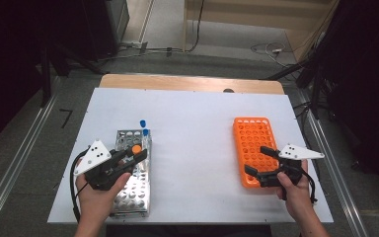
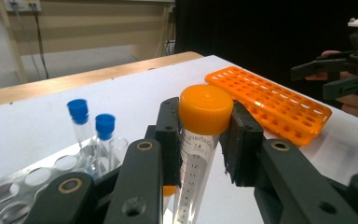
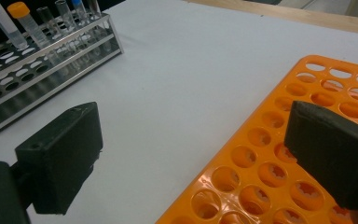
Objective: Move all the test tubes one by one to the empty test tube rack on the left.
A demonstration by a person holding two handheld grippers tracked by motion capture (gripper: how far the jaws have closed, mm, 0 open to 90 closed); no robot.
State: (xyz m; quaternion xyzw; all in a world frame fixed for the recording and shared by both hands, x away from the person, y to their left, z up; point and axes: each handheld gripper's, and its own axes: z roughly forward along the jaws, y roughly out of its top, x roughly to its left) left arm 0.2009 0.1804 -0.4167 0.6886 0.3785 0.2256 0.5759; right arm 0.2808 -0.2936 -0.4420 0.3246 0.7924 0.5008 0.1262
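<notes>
My left gripper is shut on a clear graduated tube with an orange cap, held upright above the metal tube rack. From above, this left gripper hovers over the rack with the orange cap at its tips. Two blue-capped tubes stand at the rack's far end. My right gripper is open with nothing between its pads, low over the near left corner of the orange tube rack. From above, it sits at the orange rack's near end.
The white table top lies bare between the two racks. Another orange-capped tube and several clear uncapped tubes stand in the metal rack. The table's wooden far edge borders open floor; dark equipment stands at both sides.
</notes>
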